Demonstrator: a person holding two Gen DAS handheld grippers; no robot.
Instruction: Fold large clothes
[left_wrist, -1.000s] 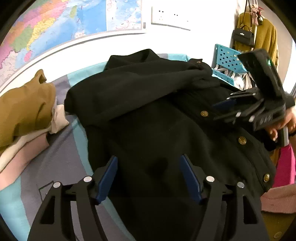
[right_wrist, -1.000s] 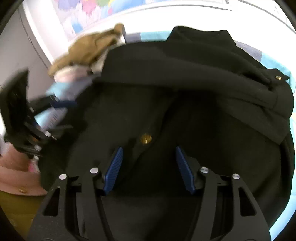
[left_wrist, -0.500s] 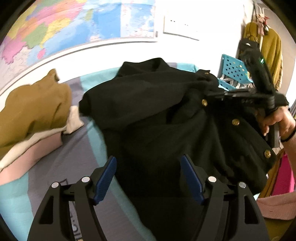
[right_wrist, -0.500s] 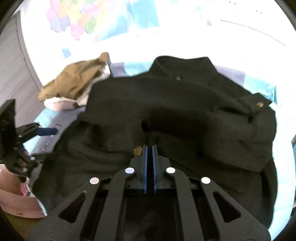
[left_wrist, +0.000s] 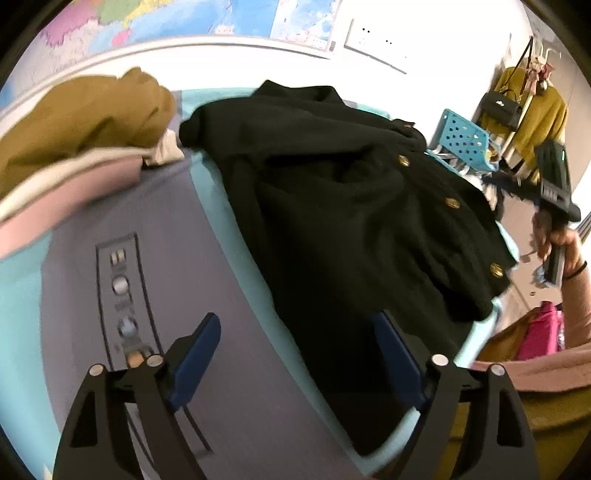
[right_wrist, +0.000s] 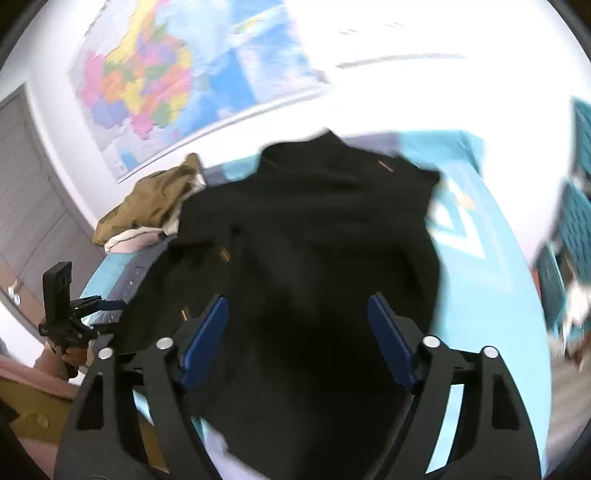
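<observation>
Black buttoned jacket (left_wrist: 343, 206) lay spread on the teal-and-grey mat (left_wrist: 207, 266), collar toward the wall map (right_wrist: 177, 77), its gold-button placket running along the mat's right edge and the hem hanging off the near edge. Sleeves looked already folded in across the chest, so my read was mid-fold, between grasps. Left gripper (left_wrist: 299, 354) hovered off the jacket's left hem corner, jaws opening, nothing between the pads: bare mat under the left pad, jacket edge just at the right one. Right gripper (right_wrist: 295, 332) sat above the jacket's lower body, jaws opening, fabric below the pads but not pinched; that view was motion-blurred, so contact was uncertain. Stack of folded clothes, mustard on top (left_wrist: 77, 122), lay left of the jacket's shoulder, well clear. Next move probably called for both grippers to drop to the hem corners, pinch all layers, and carry the hem up toward the collar. Risks: grabbing only the top layer, or snagging on the buttons.
</observation>
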